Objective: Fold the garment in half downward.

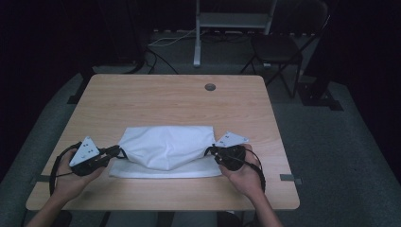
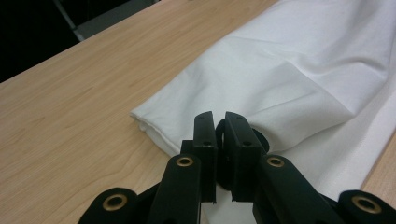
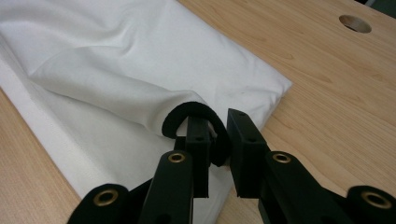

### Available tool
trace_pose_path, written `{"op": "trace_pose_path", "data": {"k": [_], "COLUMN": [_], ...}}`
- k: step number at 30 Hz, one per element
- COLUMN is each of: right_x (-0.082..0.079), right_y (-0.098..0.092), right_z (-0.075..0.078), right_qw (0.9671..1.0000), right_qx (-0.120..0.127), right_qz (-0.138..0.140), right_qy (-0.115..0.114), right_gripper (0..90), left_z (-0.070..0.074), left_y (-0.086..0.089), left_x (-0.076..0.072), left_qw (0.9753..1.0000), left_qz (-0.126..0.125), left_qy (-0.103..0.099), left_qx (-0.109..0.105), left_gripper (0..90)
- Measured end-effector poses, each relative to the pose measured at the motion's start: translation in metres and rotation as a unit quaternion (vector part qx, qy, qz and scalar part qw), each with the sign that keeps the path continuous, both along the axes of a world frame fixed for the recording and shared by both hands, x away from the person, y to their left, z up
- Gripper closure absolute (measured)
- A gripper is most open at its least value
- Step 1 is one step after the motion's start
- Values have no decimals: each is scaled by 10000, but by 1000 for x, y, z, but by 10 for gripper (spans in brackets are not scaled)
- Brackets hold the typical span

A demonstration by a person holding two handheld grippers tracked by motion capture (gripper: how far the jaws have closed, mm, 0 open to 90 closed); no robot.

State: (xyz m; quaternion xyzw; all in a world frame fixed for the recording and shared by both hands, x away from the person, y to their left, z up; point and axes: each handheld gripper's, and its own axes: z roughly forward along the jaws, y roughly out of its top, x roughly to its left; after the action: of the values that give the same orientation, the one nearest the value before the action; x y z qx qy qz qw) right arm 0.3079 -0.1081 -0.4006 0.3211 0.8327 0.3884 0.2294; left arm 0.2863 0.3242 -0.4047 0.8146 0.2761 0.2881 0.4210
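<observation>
Fingers [image 2: 205, 140] of left gripper [image 1: 115, 151] nearly closed, pinching black loop [image 2: 224, 140] at cloth [image 1: 165, 146] edge. Right gripper [image 1: 211, 152] likewise clamped on its loop [image 3: 196, 119]. Cloth lies mid-surface [image 1: 165, 94], top layer lifted at both sides, likely for folding.

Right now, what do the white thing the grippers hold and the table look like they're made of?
Cloth: soft white woven fabric, matte; it creases and drapes, with a stitched hem and black loops at its corners. Table: pale wood-grain top, smooth with a slight sheen, possibly laminate.
</observation>
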Motion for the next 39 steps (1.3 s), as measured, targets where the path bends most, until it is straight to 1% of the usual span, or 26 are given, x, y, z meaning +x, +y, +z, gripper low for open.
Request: {"op": "trace_pose_path", "data": {"k": [4,8,15,19,25,28,39], "right_x": [-1,-3,-4,-5,-7,-8,-13], "right_y": [0,-1,-1,-1,-1,0,-1], "right_z": [-1,-1,-2,-2,-1,-1,-2], "right_qw": [10000,10000,10000,10000,10000,10000,10000], "right_qx": [4,20,-9,6,-18,0,-18], "right_qz": [-14,-38,-5,-11,23,-6,15], "right_qy": [17,51,24,38,1,9,10], "right_gripper": [790,791,792,793,793,793,792], "left_z": [0,-1,-1,-1,-1,-2,-2], "left_y": [0,0,0,1,2,1,1], "left_x": [-1,-2,-4,-5,-7,-9,-12], "left_qw": [10000,10000,10000,10000,10000,10000,10000], "left_qz": [2,15,14,2,-4,-6,-40], "left_qy": [7,-4,0,-5,-8,-16,16], "left_qx": [-4,-56,-82,-59,-61,-95,-50], "left_gripper": [836,836,836,836,836,836,836]}}
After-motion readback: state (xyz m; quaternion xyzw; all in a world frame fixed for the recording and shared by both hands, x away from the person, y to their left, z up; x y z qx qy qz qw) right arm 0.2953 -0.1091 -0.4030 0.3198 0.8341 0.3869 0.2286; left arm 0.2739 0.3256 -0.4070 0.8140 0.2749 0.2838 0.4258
